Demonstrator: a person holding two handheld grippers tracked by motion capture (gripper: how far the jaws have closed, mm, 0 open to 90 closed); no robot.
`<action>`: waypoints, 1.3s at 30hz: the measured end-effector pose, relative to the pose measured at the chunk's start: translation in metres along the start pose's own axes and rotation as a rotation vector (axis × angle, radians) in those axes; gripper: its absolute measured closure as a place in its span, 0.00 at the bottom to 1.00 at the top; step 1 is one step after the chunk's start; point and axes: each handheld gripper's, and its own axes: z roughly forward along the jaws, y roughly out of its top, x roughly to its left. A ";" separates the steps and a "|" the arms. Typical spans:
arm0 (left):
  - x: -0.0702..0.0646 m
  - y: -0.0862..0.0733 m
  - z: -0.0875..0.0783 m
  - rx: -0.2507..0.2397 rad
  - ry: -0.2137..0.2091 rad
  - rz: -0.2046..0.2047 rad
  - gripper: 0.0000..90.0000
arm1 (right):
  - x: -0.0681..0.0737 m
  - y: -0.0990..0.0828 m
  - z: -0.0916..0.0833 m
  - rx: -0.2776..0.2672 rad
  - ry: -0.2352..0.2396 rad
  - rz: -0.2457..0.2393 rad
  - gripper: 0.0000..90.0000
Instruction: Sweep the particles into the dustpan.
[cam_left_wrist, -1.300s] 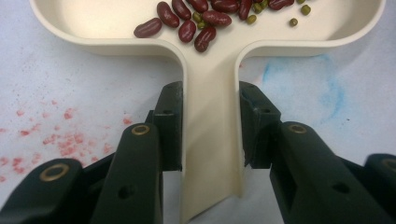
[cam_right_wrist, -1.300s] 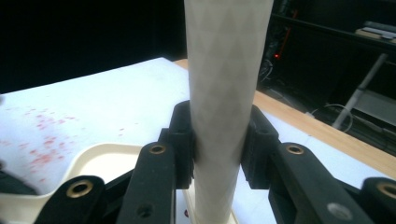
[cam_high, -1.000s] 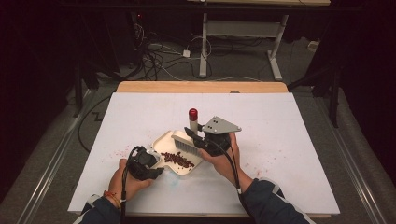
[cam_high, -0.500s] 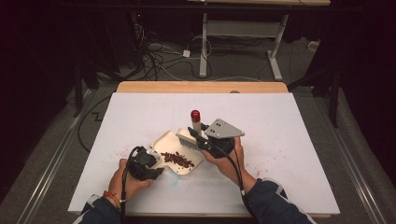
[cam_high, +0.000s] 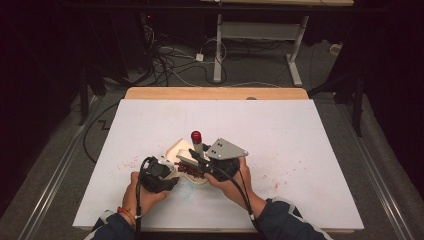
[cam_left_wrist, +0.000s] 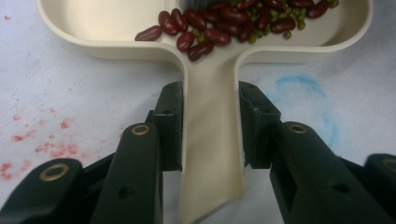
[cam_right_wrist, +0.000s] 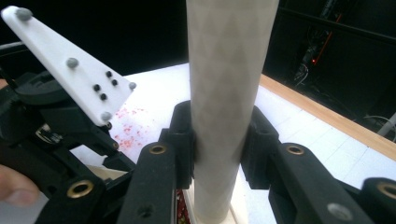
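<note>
On white table (cam_high: 300, 150): left claw (cam_left_wrist: 210, 126) clamps cream scoop (cam_left_wrist: 212, 154) handle; right claw (cam_right_wrist: 219, 144) clamps brush (cam_right_wrist: 224, 93) handle.

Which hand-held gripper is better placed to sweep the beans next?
Right. The right hand-held gripper is shut on the brush handle over the dustpan; the left hand-held gripper is shut on the dustpan's handle.

My left gripper (cam_high: 159, 175) and right gripper (cam_high: 212, 165) are black, with chunky jaws pinned by brass-ringed rivets. The right carries a grey three-cornered plate (cam_high: 227, 148) dotted with small studs. A black cable (cam_high: 245, 192) trails along each forearm. I wear dark blue sleeves (cam_high: 287, 222) and an orange wristband (cam_high: 126, 213).
</note>
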 end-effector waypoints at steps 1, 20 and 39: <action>-0.001 0.000 0.001 0.001 0.001 0.001 0.71 | 0.000 0.000 0.000 0.000 0.000 0.000 0.78; 0.000 -0.001 0.000 -0.015 0.001 -0.001 0.71 | -0.024 0.011 -0.018 -0.038 -0.074 0.027 0.78; 0.009 -0.002 0.000 -0.035 0.019 -0.049 0.71 | -0.006 0.001 -0.007 0.015 0.020 0.032 0.78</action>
